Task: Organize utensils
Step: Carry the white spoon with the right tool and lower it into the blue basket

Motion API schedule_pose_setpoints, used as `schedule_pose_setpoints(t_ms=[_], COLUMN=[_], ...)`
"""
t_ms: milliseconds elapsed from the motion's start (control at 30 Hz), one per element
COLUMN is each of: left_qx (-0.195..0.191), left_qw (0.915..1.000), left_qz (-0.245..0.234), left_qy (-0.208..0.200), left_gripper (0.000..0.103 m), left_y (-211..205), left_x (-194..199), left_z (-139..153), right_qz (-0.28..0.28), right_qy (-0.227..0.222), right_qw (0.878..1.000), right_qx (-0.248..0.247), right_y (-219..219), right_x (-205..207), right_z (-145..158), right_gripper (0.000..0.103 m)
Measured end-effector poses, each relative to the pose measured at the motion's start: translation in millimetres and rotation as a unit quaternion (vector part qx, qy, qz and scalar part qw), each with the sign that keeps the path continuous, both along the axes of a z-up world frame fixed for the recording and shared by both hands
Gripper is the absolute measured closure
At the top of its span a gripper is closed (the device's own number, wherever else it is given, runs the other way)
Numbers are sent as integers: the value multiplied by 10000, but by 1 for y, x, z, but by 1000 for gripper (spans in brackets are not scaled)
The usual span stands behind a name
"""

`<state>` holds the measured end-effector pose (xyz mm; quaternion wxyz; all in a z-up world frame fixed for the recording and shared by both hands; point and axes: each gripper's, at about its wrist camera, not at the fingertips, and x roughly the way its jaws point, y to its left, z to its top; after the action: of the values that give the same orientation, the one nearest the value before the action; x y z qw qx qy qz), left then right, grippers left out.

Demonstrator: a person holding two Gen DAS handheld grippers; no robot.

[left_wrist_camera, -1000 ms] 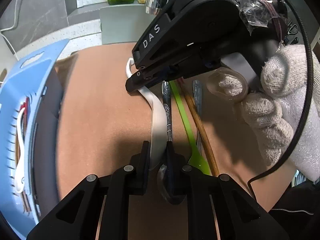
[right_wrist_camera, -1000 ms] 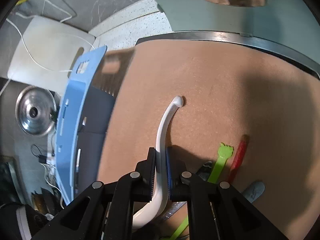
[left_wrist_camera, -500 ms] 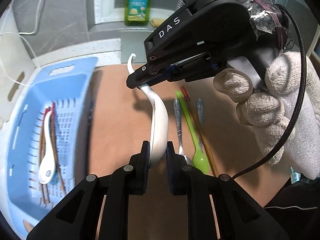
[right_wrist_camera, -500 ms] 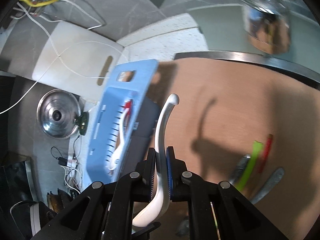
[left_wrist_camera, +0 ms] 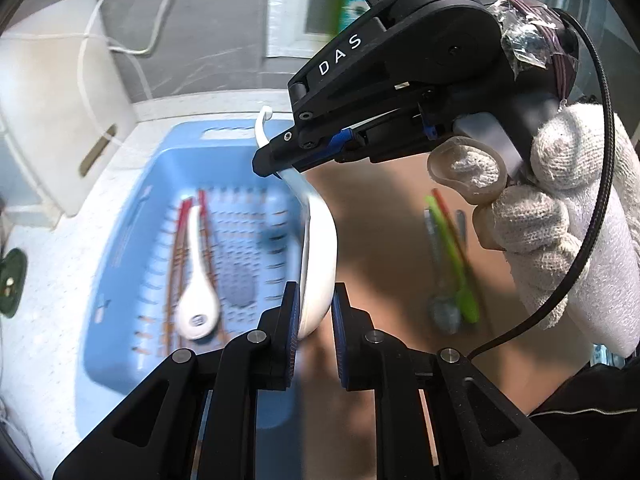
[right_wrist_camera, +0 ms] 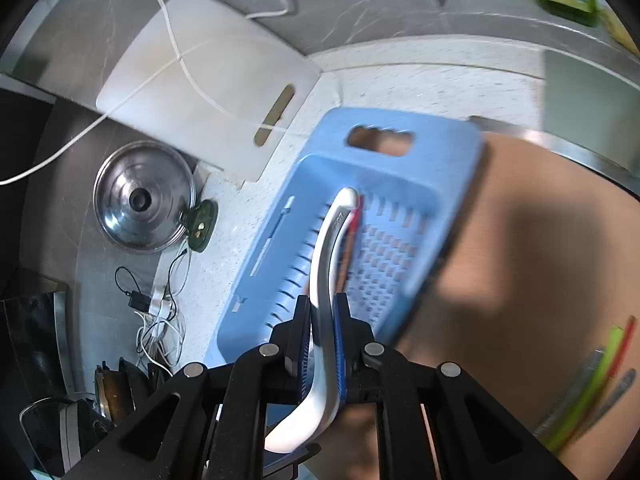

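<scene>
"DAS" in white on right hand-held gripper [left_wrist_camera: 276,160] housing.

R gripper [right_wrist_camera: 322,344] clamps white spoon [right_wrist_camera: 326,264], over blue basket [right_wrist_camera: 436,148]

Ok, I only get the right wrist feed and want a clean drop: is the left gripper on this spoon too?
Observer: Yes. The left gripper is closed on the bowl of the white spoon; the right gripper pinches its handle.
Operator: Anything in the basket under it?
Observer: Another white spoon lies in the blue basket, between chopsticks.
Operator: Is the bowl over the basket?
Observer: It appears level with the basket's right wall; blur hides more.
</scene>
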<state>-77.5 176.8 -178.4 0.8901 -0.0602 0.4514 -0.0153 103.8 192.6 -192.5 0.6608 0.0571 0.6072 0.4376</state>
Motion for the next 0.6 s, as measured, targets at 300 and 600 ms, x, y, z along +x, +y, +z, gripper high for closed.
schedule_pose_setpoints(t_ms=[300, 600], left_qx=[-381, -706], left_qw=[9987, 9959], left_qz=[285, 395], left_qy=[174, 399], left_gripper=[89, 89], left_y=[48, 70], left_x=[2, 16], left_z=[-29, -51], right_qz=[201, 257], right_qy=[93, 28], right_qw=[9992, 9969], right_qx=[-328, -741], right_y=[48, 71], right_x=[-5, 1], right_z=[-29, -54], right_gripper=[93, 93])
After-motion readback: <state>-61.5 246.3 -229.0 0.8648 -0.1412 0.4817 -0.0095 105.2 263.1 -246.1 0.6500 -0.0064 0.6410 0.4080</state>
